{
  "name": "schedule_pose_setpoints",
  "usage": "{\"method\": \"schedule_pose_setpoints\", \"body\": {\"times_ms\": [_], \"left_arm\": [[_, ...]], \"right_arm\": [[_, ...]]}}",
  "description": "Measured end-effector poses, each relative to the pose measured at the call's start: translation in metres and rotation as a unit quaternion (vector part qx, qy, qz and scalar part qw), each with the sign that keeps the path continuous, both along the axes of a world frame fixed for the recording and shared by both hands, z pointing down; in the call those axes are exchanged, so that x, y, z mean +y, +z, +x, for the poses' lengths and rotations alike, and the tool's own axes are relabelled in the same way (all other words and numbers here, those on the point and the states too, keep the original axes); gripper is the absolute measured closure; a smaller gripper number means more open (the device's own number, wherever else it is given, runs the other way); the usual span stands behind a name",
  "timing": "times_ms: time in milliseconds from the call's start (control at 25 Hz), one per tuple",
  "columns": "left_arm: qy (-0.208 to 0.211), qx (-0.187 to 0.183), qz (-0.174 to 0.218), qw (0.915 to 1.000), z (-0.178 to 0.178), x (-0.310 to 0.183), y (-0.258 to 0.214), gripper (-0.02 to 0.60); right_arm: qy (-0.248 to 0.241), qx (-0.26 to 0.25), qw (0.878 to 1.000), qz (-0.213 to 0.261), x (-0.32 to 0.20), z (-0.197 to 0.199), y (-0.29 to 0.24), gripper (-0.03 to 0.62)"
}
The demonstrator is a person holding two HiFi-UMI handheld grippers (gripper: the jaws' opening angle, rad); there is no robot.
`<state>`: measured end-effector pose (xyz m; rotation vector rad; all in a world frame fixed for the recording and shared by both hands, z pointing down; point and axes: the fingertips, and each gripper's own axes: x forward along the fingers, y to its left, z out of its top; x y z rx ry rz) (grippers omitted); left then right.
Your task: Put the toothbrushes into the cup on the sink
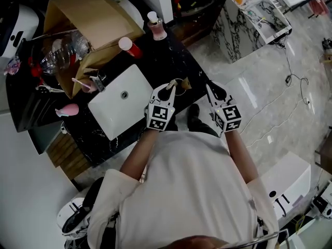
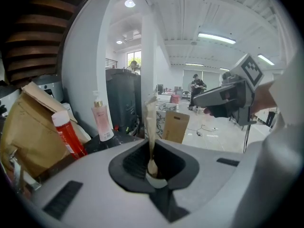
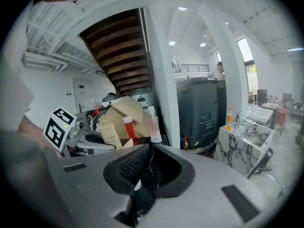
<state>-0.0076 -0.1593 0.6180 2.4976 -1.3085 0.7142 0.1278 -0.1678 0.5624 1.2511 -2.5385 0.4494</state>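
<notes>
- The left gripper (image 1: 169,88) has its grey, smooth-shelled jaws drawn almost together. The ribbed black pads pinch a cream toothbrush (image 2: 151,122).
- That toothbrush is slim and matte. It stands straight up out of the gap, its rounded butt sunk low between the pads and its shaft rising past the jaw tips.
- Just beyond these jaws and slightly right stands a flat kraft cardboard box (image 2: 176,126), rectangular, with a small slot near its top.
- Further left of the jaws are a translucent pink pump bottle (image 2: 102,121) with a white pump, then a glossy red tube (image 2: 68,133) with a white cap, leaning. Beyond it is a crumpled brown paper bag (image 2: 26,137).
- The right gripper (image 1: 211,91) is nearly closed as well. A thin black handle (image 3: 150,163) is caught between its mesh-textured pads and runs up the narrow slit, thickening to a dark bulb below.
- A white rectangular basin (image 1: 114,115) with rounded corners lies left of the left jaws. It is set into a polished black veined countertop (image 1: 176,56).
</notes>
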Motion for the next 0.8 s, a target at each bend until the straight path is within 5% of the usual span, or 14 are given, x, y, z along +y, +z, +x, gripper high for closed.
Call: {"method": "schedule_pose_setpoints", "body": {"times_ms": [600,800], "left_arm": [[-0.010,-0.028,-0.011,0.9995,-0.004,0.000,0.036,0.544],[-0.012,-0.022,-0.012,0.9996,-0.003,0.000,0.039,0.432]], "right_arm": [[-0.016,0.008,1.000,-0.010,0.003,-0.014,0.007,0.542],[-0.013,0.006,1.000,-0.014,0.006,-0.015,0.011,0.542]]}}
